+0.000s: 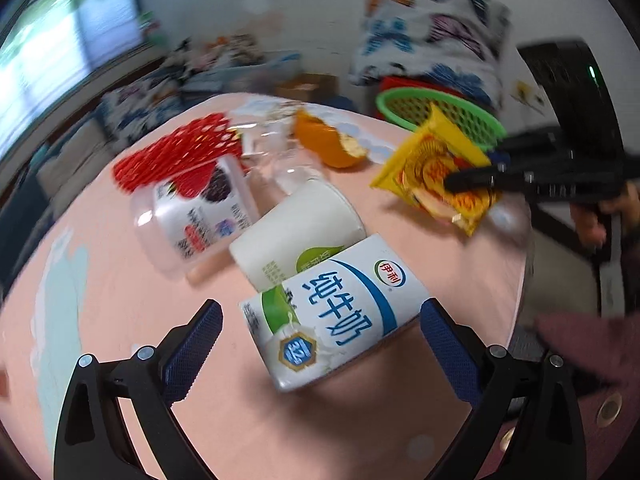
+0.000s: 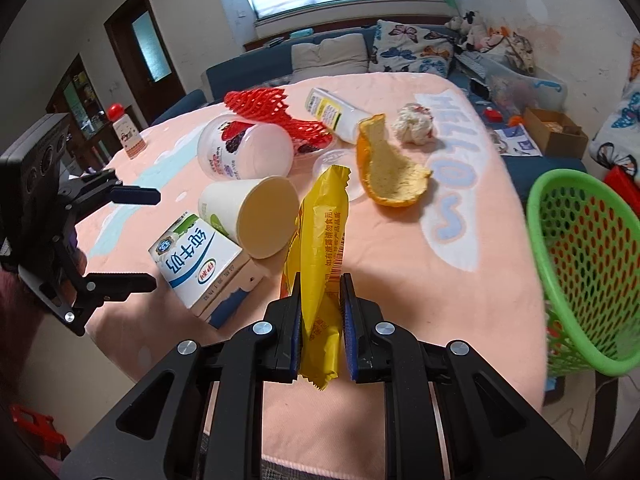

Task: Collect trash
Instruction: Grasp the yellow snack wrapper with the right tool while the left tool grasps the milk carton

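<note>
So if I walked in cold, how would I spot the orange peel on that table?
Start at the pink tablecloth with pale "HELLO" lettering. Just left of those letters lies the orange peel, beside a crumpled white tissue ball. It is the only curled, bowl-like scrap, bright orange outside and pale inside.

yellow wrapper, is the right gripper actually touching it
Touching. The right wrist view shows the right gripper shut on the yellow wrapper, both blue pads pressed against its sides and the wrapper lifted off the table.

Bare cloth (image 2: 400,264) between milk carton (image 2: 202,266) and green basket (image 2: 580,248)
</note>
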### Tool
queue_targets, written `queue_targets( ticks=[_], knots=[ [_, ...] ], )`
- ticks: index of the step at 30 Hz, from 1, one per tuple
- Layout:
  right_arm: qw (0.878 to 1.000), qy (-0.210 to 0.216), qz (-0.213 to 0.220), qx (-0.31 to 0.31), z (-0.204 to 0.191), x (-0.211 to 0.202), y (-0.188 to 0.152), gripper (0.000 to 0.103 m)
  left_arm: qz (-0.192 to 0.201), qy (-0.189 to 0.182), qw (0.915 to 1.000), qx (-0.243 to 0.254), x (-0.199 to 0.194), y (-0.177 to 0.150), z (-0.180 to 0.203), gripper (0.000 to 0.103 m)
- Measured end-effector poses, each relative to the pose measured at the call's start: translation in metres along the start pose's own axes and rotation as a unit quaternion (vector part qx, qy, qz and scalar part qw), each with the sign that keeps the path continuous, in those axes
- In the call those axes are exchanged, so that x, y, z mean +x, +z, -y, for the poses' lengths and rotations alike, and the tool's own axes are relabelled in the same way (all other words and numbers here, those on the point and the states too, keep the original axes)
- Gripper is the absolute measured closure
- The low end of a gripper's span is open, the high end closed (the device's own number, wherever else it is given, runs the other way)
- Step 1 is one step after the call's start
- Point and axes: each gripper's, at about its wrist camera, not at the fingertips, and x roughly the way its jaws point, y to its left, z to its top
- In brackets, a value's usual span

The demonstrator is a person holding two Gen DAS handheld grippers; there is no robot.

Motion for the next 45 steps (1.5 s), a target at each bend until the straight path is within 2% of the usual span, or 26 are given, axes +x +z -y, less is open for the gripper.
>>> queue_targets(
  ticks=[8,17,26,29,37,40,45],
  knots=[
    [0.999,-0.028,0.001,0.022,0.003,-0.01,-0.003,0.085,0.016,-0.092,0.9952,0.029,0.008,0.005,-0.021,0.007],
    [0.998,-0.05,-0.001,0.05,0.008,-0.015,-0.01,0.085,0.007,-0.164,0.9861,0.025,0.028,0.001,-0.03,0.007],
    [0.998,-0.049,0.004,0.047,0.006,-0.015,-0.006,0.085,0.0,-0.166,0.9855,0.036,0.02,-0.011,-0.019,0.007],
    [0.998,-0.047,0.007,0.046,0.005,-0.017,-0.006,0.085,-0.011,-0.139,0.9883,0.062,0.021,-0.013,-0.01,0.007],
    [0.997,-0.051,0.007,0.052,0.009,-0.02,-0.006,0.085,-0.041,-0.139,0.9864,0.077,0.037,-0.008,-0.01,0.007],
    [0.997,-0.055,0.011,0.057,0.012,-0.023,-0.007,0.085,-0.044,-0.127,0.9869,0.089,0.035,-0.012,-0.002,0.007],
    [0.996,-0.058,0.014,0.063,0.018,-0.024,-0.006,0.085,-0.045,-0.14,0.9847,0.094,0.023,-0.017,0.009,0.007]
  ],
)
